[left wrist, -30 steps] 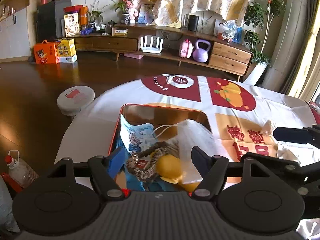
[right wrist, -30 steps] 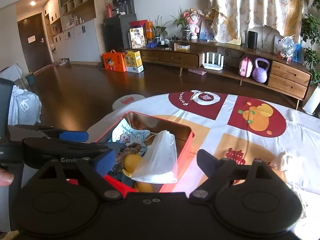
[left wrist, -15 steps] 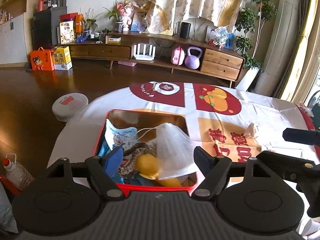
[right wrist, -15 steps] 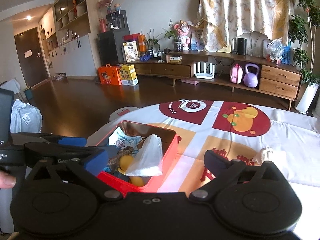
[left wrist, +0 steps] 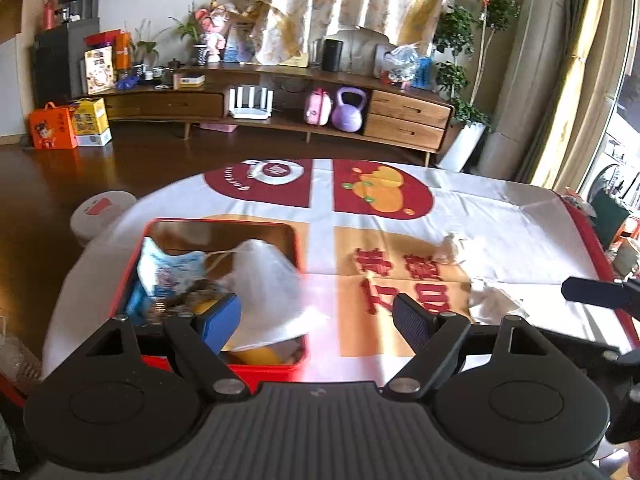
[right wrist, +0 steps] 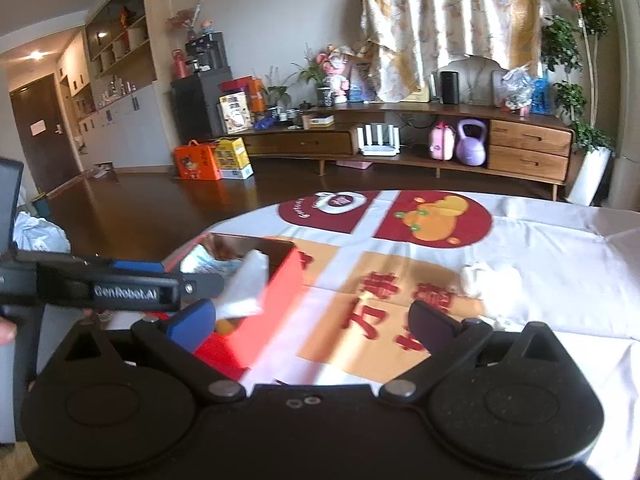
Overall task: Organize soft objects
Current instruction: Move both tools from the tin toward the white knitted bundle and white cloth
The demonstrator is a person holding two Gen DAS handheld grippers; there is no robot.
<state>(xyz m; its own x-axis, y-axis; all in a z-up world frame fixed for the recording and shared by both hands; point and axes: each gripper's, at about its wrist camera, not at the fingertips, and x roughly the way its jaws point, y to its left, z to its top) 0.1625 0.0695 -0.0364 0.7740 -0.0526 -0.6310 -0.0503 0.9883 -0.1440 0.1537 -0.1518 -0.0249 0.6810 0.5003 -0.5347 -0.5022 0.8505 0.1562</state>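
Gaping empty, both grippers hang beside the red tin's rim over bare tablecloth.

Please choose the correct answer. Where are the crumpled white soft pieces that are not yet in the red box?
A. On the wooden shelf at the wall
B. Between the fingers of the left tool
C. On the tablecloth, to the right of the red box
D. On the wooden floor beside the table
C: the crumpled white pieces lie on the tablecloth, right of the red box.
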